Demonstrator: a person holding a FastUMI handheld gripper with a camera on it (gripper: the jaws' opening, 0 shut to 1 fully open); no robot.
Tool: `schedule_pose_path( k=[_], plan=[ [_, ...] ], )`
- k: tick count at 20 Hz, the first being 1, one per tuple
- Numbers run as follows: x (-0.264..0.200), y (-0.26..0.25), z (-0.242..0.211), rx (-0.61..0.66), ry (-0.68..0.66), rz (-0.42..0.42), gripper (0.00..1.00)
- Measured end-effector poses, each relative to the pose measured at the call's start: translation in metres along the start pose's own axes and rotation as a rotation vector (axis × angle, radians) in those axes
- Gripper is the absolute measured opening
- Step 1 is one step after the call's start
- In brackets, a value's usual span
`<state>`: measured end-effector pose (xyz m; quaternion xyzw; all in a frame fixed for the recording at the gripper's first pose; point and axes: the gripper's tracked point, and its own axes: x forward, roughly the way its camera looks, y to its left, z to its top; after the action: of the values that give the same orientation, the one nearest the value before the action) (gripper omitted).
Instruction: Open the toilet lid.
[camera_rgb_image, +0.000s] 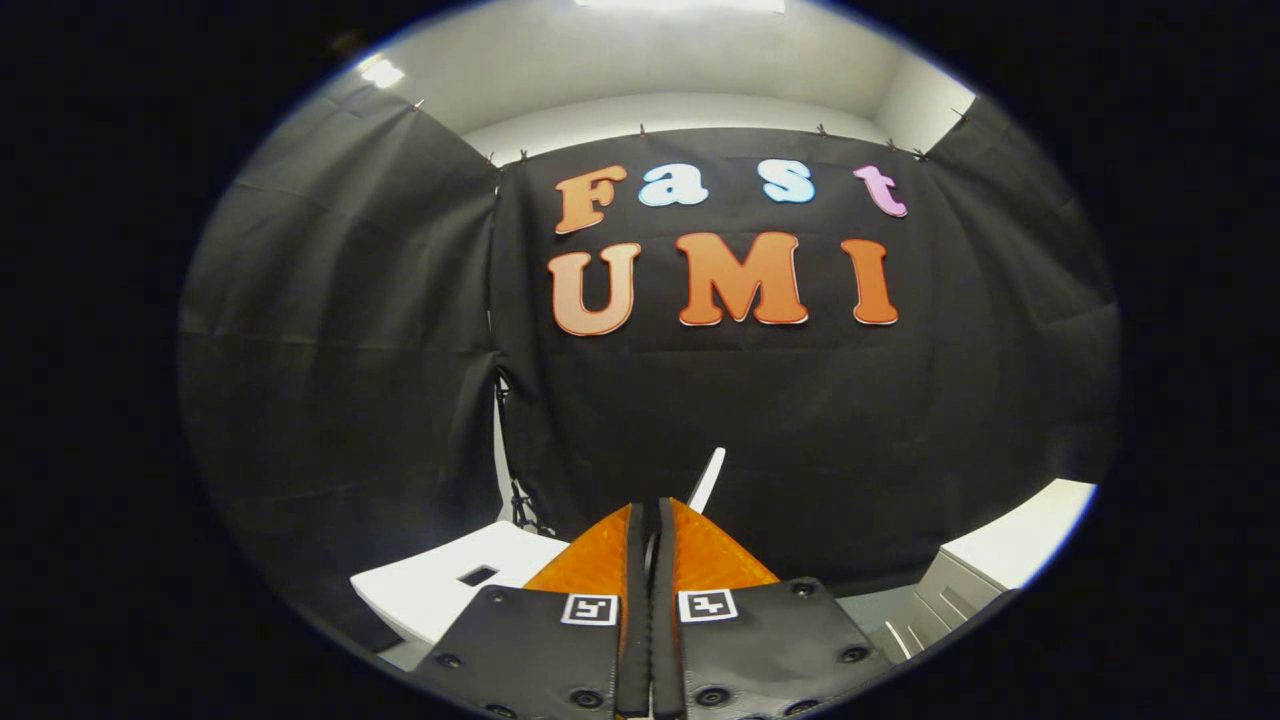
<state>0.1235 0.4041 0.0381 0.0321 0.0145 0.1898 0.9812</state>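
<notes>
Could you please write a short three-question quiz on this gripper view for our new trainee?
1. True or false: the fingers of the gripper are spread wide apart.
2. Multiple choice: the white toilet tank with a dark slot in its top lies (A) between the fingers, (B) beyond the fingers and to one side, (C) on the cabinet.
3. Fill in: the thin white edge rising just past the fingertips stands against the black ____.

Key: 1 false, the fingers are closed together with nothing between them; 2 B; 3 cloth.
</notes>
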Motion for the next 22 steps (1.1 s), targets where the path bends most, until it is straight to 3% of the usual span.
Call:
schedule_pose_path(
  k=[7, 14, 20, 22],
  plan=[
    [0.028, 0.12, 0.011, -0.001, 0.005, 0.121, 0.09],
    [0.04, 0.22, -0.009, -0.04, 0.033, 0.218, 0.09],
    [0.046, 0.25, -0.018, -0.087, 0.024, 0.208, 0.09],
    [0.043, 0.245, -0.013, -0.099, 0.008, 0.195, 0.15]
  ],
)
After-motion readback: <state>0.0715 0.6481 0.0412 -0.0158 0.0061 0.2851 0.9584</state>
